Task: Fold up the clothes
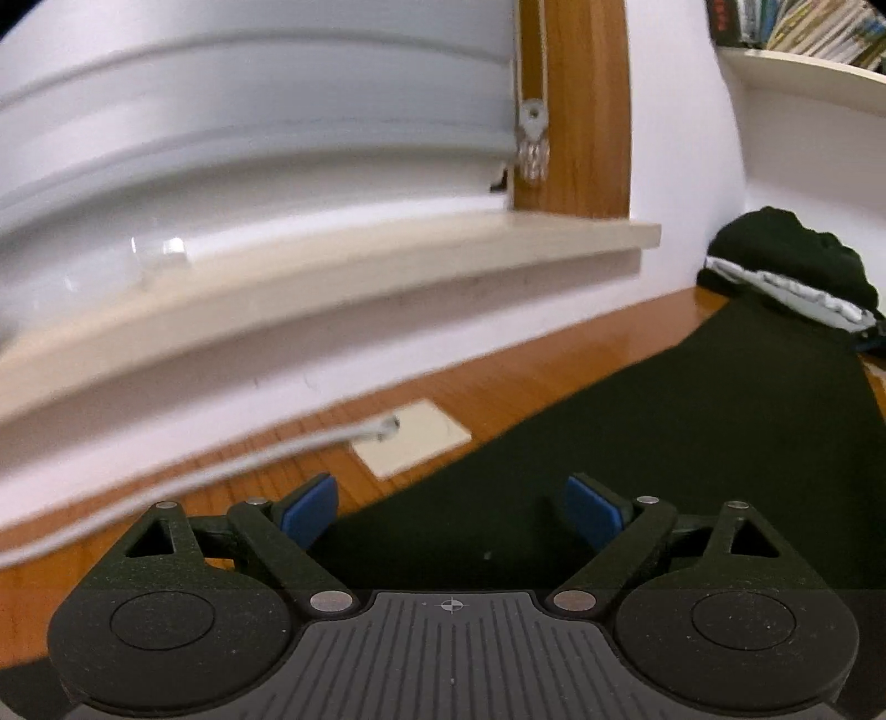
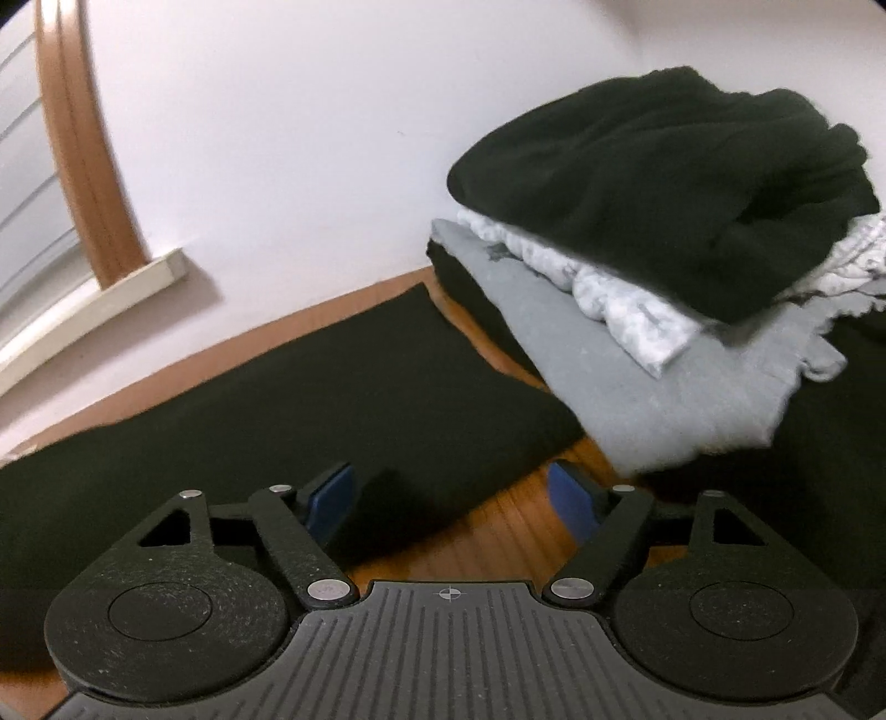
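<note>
While no writing reads, book spines (image 1: 803, 25) blur — illegible.

A white wall (image 1: 681, 138) rose behind the wooden tabletop (image 1: 498, 387). A cream windowsill (image 1: 332, 288) ran under grey shutter slats (image 1: 249, 83) (blurred), framed in wood (image 1: 587, 111); a shelf of books (image 1: 803, 27) hung beside it.
</note>
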A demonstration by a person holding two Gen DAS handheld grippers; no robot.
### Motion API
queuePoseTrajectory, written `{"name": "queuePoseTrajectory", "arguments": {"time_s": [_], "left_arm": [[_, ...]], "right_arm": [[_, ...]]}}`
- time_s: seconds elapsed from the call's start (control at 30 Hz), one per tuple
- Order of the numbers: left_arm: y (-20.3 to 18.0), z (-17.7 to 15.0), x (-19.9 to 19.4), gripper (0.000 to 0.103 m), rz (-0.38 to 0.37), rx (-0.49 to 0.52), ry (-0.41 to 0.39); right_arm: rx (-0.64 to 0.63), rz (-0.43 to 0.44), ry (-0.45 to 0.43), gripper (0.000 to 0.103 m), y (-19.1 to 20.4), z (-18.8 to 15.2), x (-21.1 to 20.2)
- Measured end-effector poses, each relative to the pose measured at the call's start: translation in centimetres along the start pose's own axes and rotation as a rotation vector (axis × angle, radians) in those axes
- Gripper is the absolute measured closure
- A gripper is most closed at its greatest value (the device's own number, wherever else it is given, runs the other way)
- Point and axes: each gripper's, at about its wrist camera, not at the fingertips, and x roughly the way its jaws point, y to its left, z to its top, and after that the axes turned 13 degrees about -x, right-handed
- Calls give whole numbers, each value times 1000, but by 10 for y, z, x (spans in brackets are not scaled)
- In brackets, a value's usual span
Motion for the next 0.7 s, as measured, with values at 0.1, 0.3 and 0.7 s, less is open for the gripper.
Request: {"name": "queuePoseTrajectory", "arguments": {"time_s": [0.1, 0.3, 0.7], "left_arm": [[10, 0, 2, 12, -23, -50, 16], [8, 0, 5, 12, -27, -37, 36], [-27, 14, 27, 12, -42, 22, 11]], "right_arm": [[-69, -56, 30, 30, 7, 10, 18], [-200, -17, 32, 91, 27, 20, 35], [-820, -381, -191, 93, 82, 87, -1]]}}
